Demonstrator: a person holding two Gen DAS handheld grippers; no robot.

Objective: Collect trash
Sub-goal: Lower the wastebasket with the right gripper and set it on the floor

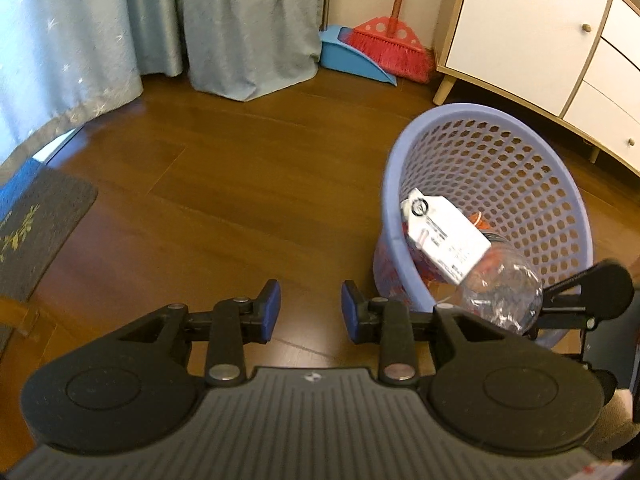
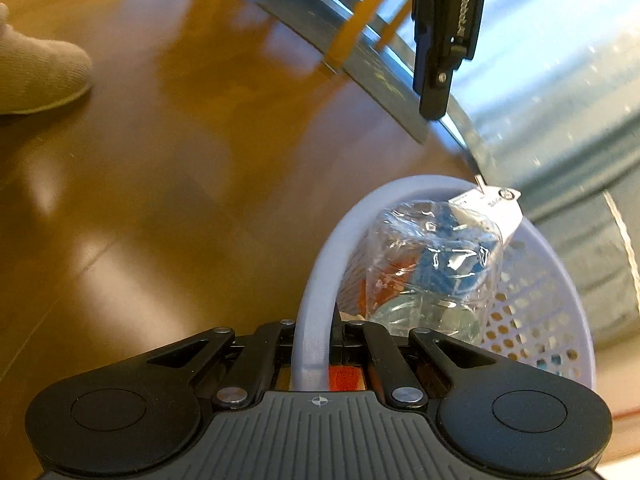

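A lilac mesh wastebasket is tilted over the wooden floor at the right. Inside it lie a crumpled clear plastic bottle and a white carton, over some orange scraps. My left gripper hovers open and empty to the left of the basket, blue pads apart. My right gripper is shut on the basket's rim, with the bottle and carton just beyond its fingers. The left gripper also shows at the top of the right wrist view.
A red broom and blue dustpan lean in the far corner, beside blue-grey curtains. A white cabinet stands behind the basket. A dark mat lies at the left. A person's foot rests on the floor.
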